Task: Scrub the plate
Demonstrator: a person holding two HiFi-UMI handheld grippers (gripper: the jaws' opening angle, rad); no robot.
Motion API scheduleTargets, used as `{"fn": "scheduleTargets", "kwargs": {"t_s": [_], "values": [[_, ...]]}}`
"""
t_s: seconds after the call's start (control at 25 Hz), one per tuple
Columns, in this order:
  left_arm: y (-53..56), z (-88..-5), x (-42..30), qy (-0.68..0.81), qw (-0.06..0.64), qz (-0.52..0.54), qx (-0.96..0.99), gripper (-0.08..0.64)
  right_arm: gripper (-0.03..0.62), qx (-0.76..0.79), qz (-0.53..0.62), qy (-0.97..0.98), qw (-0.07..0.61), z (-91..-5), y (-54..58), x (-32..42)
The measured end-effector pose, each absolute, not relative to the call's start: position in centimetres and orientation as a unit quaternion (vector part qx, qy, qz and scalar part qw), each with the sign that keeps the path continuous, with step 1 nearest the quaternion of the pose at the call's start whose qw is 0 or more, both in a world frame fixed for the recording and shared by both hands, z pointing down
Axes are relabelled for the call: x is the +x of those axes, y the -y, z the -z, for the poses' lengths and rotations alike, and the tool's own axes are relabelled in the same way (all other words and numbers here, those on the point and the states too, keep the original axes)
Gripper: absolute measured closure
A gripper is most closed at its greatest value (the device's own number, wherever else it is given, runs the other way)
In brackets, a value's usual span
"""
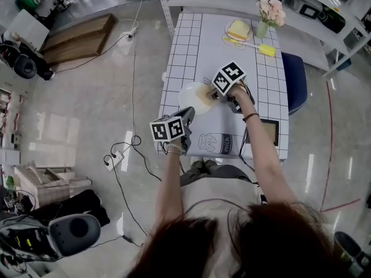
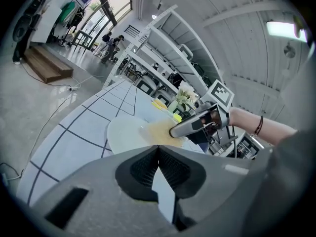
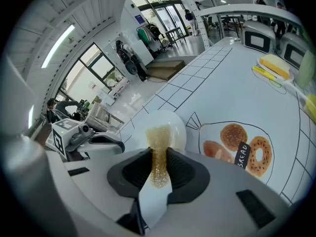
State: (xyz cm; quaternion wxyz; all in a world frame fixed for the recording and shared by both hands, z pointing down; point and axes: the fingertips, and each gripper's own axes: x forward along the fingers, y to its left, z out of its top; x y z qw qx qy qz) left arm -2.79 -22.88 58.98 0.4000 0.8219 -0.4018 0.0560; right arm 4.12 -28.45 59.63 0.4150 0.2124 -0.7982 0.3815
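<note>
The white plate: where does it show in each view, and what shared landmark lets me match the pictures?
Head view: white plate in the middle of the picture, on the near left part of the table.
Left gripper view: centre, just beyond the jaws.
Right gripper view: centre, just beyond the jaws.
Shared landmark: the yellowish mesh scrubber lying on the plate, clamped in the right gripper.
</note>
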Motion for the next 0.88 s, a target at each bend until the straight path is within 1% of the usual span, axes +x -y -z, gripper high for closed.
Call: {"fn": "scheduleTargets", "kwargs": {"t_s": [0.52,0.88], "values": [[22.1,-59.5,-3.0,0.408,0.406,-0.051,0.816,0.549,0.512,0.2,-0.393,0.799,0.408,-59.6,26.8,3.8],[21.7,-59.9,-3.4,0.42,0.404,-0.054,0.811,0.549,0.512,0.187,-0.389,0.798,0.421,-59.9,25.8,3.1]]}}
